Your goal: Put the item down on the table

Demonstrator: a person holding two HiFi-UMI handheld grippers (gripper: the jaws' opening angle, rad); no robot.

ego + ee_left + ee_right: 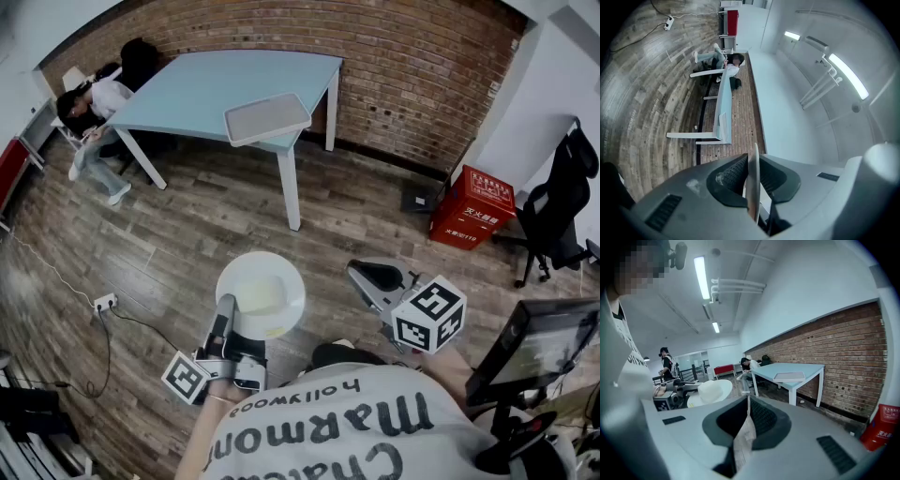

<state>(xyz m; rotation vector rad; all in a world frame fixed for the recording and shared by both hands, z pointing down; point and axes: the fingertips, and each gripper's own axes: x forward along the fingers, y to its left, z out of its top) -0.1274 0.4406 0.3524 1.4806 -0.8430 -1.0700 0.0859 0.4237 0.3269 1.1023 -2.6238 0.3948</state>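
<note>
White brimmed hat [261, 293] hangs over the floor, its brim edge pinched in the left tool [228, 309], well apart from the blue counter [187, 89]. Gripped only by that thin rim, it could tilt and slip out on the way, or land on the tray [267, 118]. Beside it the right tool [364, 274] is closed on nothing. One hat, one counter, one tray, two tools.

Table [206, 80]: tray [267, 118] fills near corner — rest free.
Far end: seated person [98, 101].
Floor [197, 234]: open up to table.
Right: red box [473, 208], chair [565, 202].
Left gripper [226, 305]: hat [262, 291] juts ahead.
</note>
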